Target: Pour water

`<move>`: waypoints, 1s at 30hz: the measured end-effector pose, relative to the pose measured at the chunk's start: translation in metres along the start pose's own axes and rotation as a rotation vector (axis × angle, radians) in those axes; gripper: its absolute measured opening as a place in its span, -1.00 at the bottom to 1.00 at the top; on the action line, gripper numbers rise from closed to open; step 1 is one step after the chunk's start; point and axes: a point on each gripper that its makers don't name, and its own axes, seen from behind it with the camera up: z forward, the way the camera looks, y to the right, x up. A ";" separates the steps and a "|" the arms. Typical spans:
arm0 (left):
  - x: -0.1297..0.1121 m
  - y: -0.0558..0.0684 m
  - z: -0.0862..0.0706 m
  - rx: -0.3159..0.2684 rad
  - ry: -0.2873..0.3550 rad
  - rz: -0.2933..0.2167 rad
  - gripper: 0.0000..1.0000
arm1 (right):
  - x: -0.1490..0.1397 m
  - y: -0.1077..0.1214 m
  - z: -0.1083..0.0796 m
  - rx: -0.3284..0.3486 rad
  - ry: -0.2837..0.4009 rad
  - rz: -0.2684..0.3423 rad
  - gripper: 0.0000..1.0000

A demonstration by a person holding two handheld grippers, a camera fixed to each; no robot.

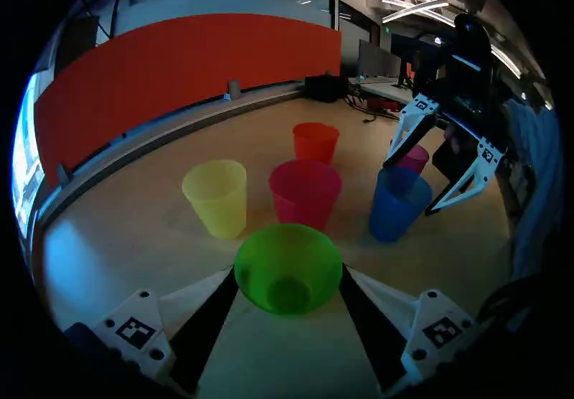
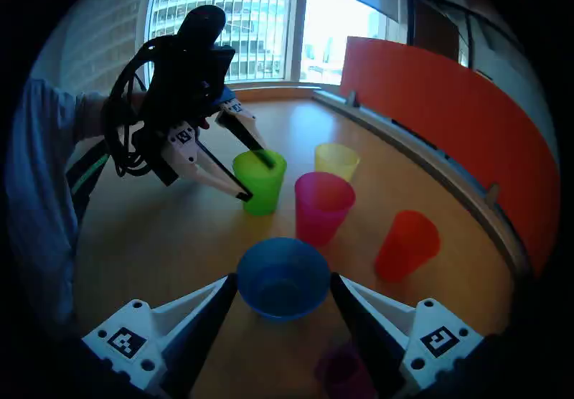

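Left claw: my left claw [image 1: 288, 273] brackets the green cup [image 1: 288, 255] at lower centre of the left gripper view. It is part open, with a finger close against each wall. Whether it squeezes, I cannot tell.
Right claw: my right claw [image 2: 283, 281] stands the same way about the blue cup [image 2: 283, 268] at lower centre of the right gripper view. Whether it grips, I cannot tell.
Setting: both cups sit upright on the table [image 1: 122, 248]. In the left gripper view the pink cup [image 1: 305, 192] is just above the green one, the yellow cup [image 1: 215, 198] left of the pink, and the orange cup [image 1: 316, 141] higher at centre.
Water: I can make out none in either cup.
Handling: the cups are probably thin plastic, so light, smooth and easily dented.
Hold: I would take one on opposite walls, a little below the rim, where the taper should wedge it against slipping. Gentle pressure is best, as a hard pinch could buckle it and spill.
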 end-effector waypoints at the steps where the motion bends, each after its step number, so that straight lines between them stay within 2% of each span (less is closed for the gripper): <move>1: 0.000 0.000 0.000 -0.001 0.000 0.001 0.91 | -0.001 0.000 0.001 0.000 -0.003 -0.001 1.00; 11: 0.000 0.001 0.002 0.001 -0.006 0.016 0.91 | -0.004 -0.002 0.013 0.006 -0.018 -0.002 1.00; 17: -0.001 0.002 0.003 0.001 -0.009 0.020 0.74 | -0.005 -0.002 0.014 0.005 -0.019 -0.005 1.00; 24: 0.000 0.005 0.003 -0.007 -0.011 0.028 0.74 | -0.006 -0.002 0.016 0.004 -0.020 -0.002 0.99; 30: 0.000 0.005 0.002 -0.008 -0.009 0.022 0.74 | -0.007 0.000 0.016 -0.005 -0.020 -0.002 0.87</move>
